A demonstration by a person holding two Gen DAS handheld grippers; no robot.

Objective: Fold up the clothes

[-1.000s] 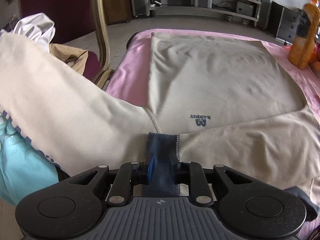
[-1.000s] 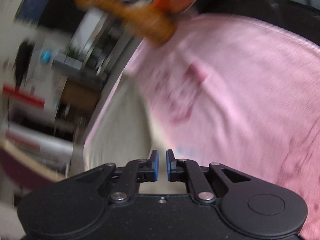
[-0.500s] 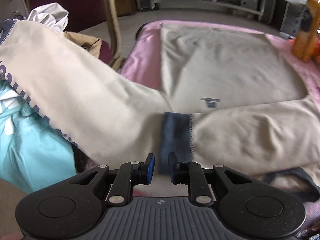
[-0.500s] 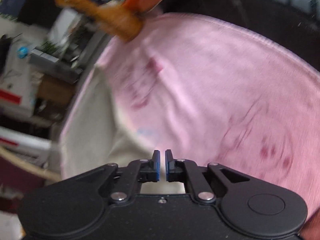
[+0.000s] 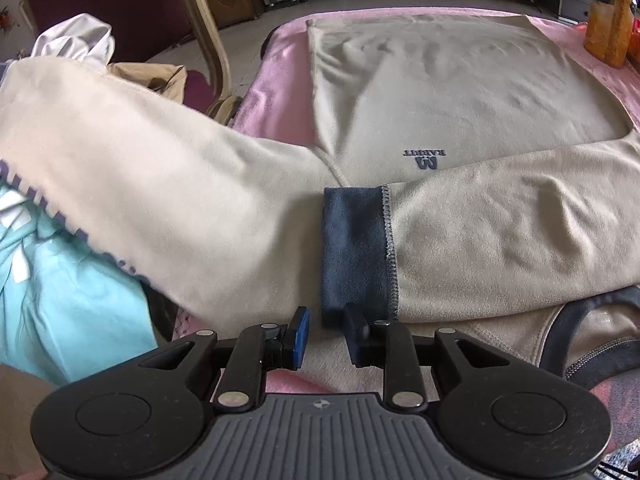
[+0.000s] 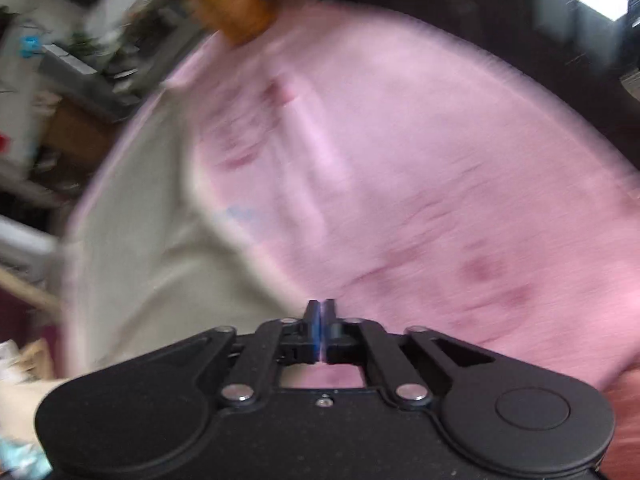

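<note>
A beige sweatshirt (image 5: 440, 92) lies flat on a pink blanket (image 5: 280, 92). One sleeve (image 5: 500, 236) is folded across its chest, and that sleeve's navy cuff (image 5: 356, 248) rests near the middle. My left gripper (image 5: 326, 332) is open just short of the cuff's near edge, with nothing between its fingers. The other sleeve (image 5: 140, 168) stretches off to the left past the blanket's edge. The right wrist view is blurred. There my right gripper (image 6: 320, 320) is shut and empty above the pink blanket (image 6: 420, 180), with the sweatshirt's (image 6: 132, 260) edge to its left.
A turquoise garment (image 5: 68, 292) lies under the left sleeve. A white garment (image 5: 76, 40) and a wooden chair frame (image 5: 200, 32) stand at the far left. An orange bottle (image 5: 604, 28) sits at the blanket's far right. The sweatshirt's dark zipped collar (image 5: 592, 332) is near right.
My left gripper has let go of the navy cuff, opened, and drawn back a little. My right gripper has gone from a narrow gap to fully shut while sweeping over the blanket.
</note>
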